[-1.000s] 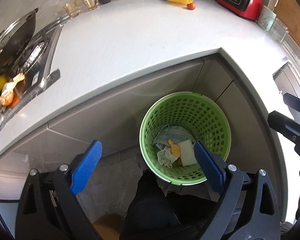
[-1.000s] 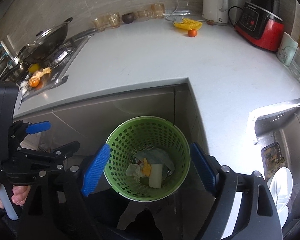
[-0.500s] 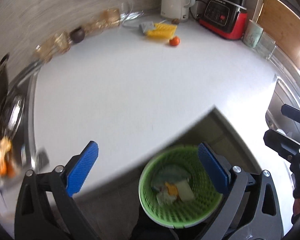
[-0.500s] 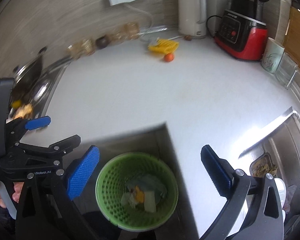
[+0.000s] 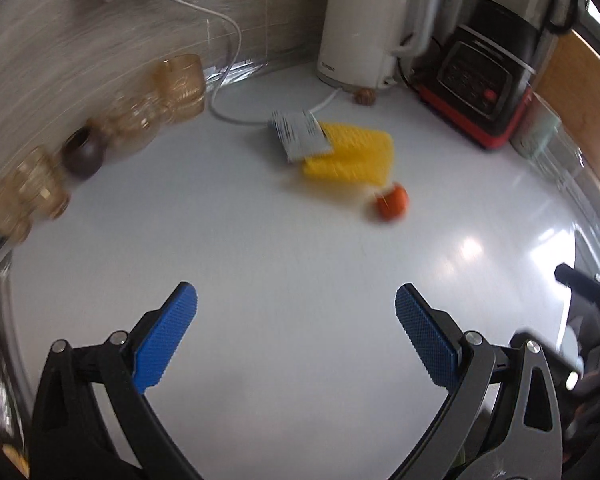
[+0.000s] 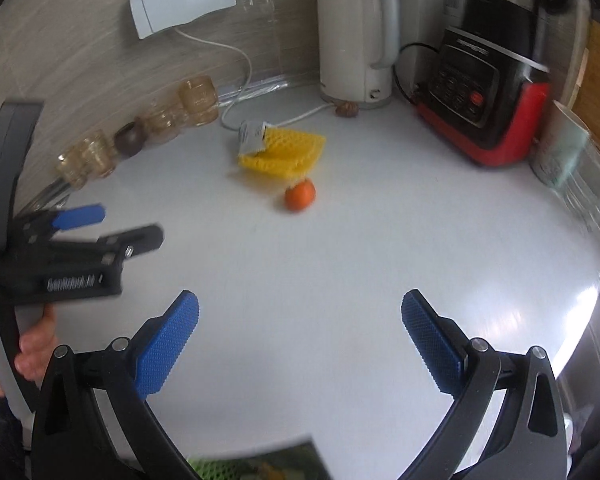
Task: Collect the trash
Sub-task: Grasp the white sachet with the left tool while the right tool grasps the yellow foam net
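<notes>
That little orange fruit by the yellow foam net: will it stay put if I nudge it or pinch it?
The orange fruit looks round and lies free on the smooth white counter, so a nudge would probably roll it. It seems small and firm, so pinch it centred.

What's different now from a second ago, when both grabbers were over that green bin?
Both grippers swung up from the bin toward the back of the counter; only a sliver of the green bin still shows. The left gripper and right gripper remain open and empty. The yellow foam net, the white wrapper and the small orange fruit lie where they were.
</notes>
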Tool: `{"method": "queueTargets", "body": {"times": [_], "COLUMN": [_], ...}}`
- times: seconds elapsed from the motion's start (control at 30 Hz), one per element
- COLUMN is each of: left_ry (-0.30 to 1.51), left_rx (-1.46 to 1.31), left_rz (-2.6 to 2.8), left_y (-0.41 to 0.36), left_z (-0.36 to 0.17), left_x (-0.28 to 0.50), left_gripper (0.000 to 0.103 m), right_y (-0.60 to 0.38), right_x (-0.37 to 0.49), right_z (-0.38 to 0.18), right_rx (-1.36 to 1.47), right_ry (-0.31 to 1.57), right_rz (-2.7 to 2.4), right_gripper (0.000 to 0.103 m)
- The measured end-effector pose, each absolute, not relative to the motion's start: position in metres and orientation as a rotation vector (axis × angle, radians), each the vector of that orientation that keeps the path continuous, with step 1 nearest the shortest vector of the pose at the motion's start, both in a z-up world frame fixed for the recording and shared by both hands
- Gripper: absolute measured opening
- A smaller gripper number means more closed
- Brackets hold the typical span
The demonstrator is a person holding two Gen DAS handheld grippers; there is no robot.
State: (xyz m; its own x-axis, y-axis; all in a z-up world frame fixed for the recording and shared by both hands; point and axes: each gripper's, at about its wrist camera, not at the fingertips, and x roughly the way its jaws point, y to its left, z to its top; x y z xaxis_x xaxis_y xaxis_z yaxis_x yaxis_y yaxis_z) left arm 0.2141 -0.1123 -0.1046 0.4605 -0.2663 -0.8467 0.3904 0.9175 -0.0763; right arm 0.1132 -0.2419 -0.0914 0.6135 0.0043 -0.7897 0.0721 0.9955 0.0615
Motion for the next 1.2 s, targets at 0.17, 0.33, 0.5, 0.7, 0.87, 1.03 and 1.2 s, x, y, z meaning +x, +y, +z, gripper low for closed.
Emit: {"method": "queueTargets", "body": {"times": [0.17,0.33,0.5,0.7,0.87,1.03,1.2], "left_ry": [1.047,1.066,1.135,1.222,1.289,1.334,1.291], "left_rx": [0.048,0.043,-0.022,-0.082,-0.115,-0.139,-0.160], "left_rz": [-0.451,-0.470,-0.522,-0.525,-0.519,-0.513,-0.516], "left_y": [-0.121,-0.140,-0.158,-0.170,-0.177,-0.182,-0.175], "left_z": [-0.112,-0.122,-0.137,-0.156,-0.171,-0.184,-0.169], "left_x": [0.286,0.341,0.385,0.416,0.426,0.428,0.420], "left_gripper": [0.095,0.095,0.095,0.087,0.068,0.037,0.028], "right_y": [-0.245,-0.250,-0.259,-0.272,-0.269,-0.264,-0.262], "right_x": [0.177,0.229,0.275,0.325,0.345,0.348,0.344], "right_z": [-0.100,-0.108,-0.120,-0.139,-0.154,-0.162,-0.159], "right_rx": [0.065,0.018,-0.014,0.039,0.057,0.019,0.036], "right_ry": [0.891,0.883,0.899,0.952,1.017,1.064,1.060], "right_rz": [-0.006,0.067,0.177,0.283,0.306,0.287,0.283], "right_gripper": [0.101,0.101,0.101,0.098,0.076,0.034,0.026]}}
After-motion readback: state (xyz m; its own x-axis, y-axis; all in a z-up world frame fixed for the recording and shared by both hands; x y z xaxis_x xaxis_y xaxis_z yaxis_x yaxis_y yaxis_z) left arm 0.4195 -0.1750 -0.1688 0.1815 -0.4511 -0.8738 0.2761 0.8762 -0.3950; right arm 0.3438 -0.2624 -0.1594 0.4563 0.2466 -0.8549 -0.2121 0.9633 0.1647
